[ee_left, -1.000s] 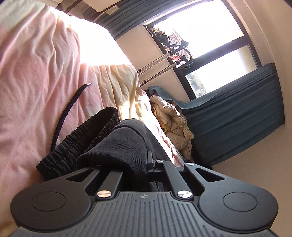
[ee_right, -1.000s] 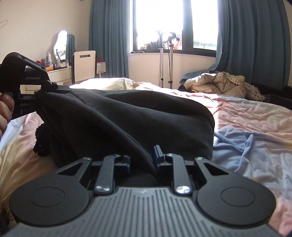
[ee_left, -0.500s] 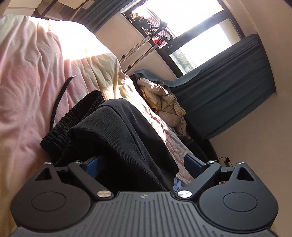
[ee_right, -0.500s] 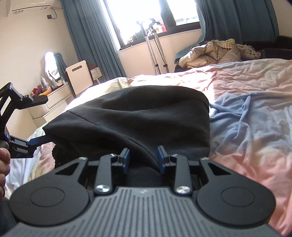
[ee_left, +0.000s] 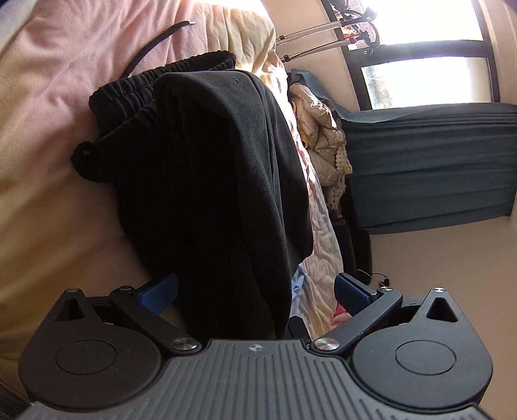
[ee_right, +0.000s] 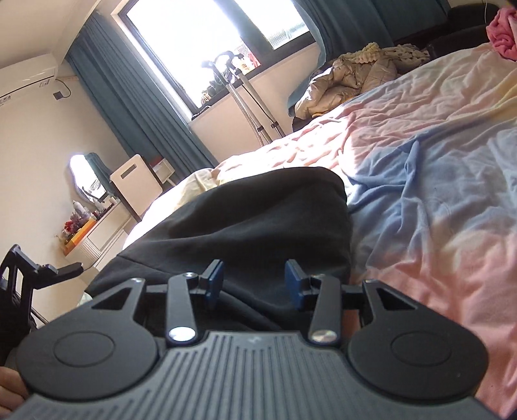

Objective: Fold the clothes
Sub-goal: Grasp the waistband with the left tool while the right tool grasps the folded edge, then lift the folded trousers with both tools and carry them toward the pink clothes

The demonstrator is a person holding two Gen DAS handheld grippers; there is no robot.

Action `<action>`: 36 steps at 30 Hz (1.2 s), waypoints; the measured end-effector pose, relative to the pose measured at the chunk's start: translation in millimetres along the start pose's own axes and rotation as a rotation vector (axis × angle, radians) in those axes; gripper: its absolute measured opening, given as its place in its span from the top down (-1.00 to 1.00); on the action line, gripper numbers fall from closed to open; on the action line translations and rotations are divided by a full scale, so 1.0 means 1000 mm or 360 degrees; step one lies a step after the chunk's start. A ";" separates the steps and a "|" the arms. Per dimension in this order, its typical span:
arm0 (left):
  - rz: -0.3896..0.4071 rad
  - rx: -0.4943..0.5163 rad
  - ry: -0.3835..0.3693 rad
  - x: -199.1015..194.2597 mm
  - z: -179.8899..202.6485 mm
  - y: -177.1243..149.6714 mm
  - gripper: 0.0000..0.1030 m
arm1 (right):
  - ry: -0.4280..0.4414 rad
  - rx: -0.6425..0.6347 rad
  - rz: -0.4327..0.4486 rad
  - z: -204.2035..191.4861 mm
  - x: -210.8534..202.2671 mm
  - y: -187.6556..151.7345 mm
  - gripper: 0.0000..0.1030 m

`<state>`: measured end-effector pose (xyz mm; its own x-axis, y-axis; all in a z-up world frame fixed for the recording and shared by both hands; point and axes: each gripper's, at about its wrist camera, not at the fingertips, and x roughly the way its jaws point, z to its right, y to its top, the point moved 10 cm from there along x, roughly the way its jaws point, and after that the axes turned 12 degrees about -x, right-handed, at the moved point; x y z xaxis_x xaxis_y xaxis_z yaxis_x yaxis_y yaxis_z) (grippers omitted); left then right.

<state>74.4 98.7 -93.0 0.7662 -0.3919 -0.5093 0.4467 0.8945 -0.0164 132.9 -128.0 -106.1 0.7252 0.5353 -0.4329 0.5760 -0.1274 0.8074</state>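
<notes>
Black trousers lie folded in a pile on the pink bedsheet. Their elastic waistband and drawstring stick out at the far end. My left gripper is wide open, and the near end of the pile lies loose between its blue pads. In the right wrist view the same trousers lie flat on the bed. My right gripper stands open just over their near edge, its pads apart and off the cloth. The left gripper shows at the left edge.
A beige padded jacket lies heaped at the far side of the bed. Two metal crutches lean under the window. A dresser with small items stands at the left. A pink cloth sits far right.
Both grippers have opened and let go of the black trousers, the left first, the right just now. The fold has dropped flat onto the bed. Both cameras have tilted.
</notes>
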 end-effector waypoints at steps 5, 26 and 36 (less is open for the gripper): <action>0.0058 -0.0140 0.0059 0.019 -0.020 0.001 -1.00 | -0.0032 -0.0093 -0.0069 -0.004 0.010 -0.014 0.14; 0.0338 -0.0172 0.0049 0.052 -0.022 0.052 -1.00 | 0.0054 0.0045 -0.0011 -0.001 0.005 -0.016 0.15; 0.0231 0.0022 -0.0115 0.047 0.016 0.054 -0.94 | 0.0080 0.0206 0.0097 0.018 -0.007 0.000 0.08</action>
<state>141.6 125.0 -103.9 0.8543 -0.2737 -0.4420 0.3348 0.9400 0.0650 134.4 -147.3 -110.4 0.7423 0.5642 -0.3613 0.5777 -0.2658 0.7718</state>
